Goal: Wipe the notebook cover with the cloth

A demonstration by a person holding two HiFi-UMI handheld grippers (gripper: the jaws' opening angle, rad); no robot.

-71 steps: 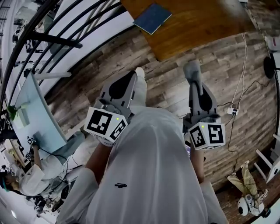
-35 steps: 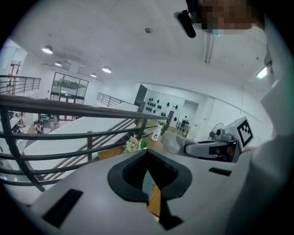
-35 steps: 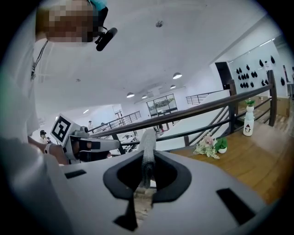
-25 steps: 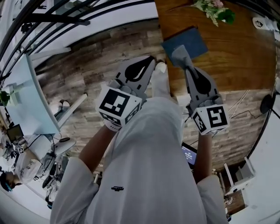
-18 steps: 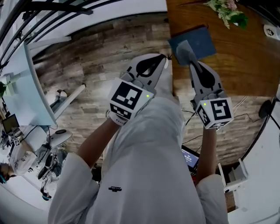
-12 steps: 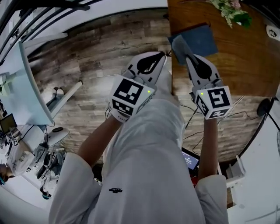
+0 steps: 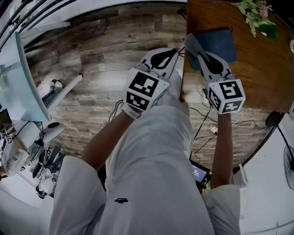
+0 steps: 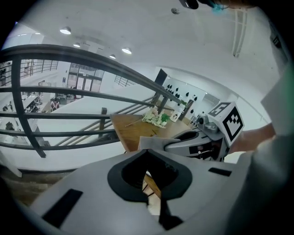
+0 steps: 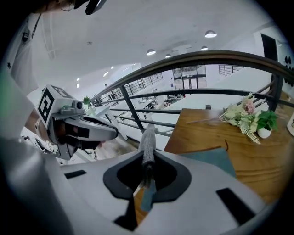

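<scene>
Cloth in the jaws, notebook waiting – no wiping yet.

The right gripper (image 7: 197, 50) is clamped on a narrow fold of grey cloth (image 9: 148, 137) and hangs over the near end of the dark blue notebook (image 7: 219, 45). The notebook lies flat on the wooden desk (image 7: 248, 78), right by the desk edge nearest the person, well apart from the flower sprig (image 7: 257, 13) at the far side. The left gripper (image 7: 169, 54) has its jaws together on nothing and sits just off that edge, over the floor. My worry is that nothing pins the notebook down – a firm stroke could skate it along the desk or off the edge. With so little cloth sticking out, hard jaw tips might also scrape the cover.
</scene>
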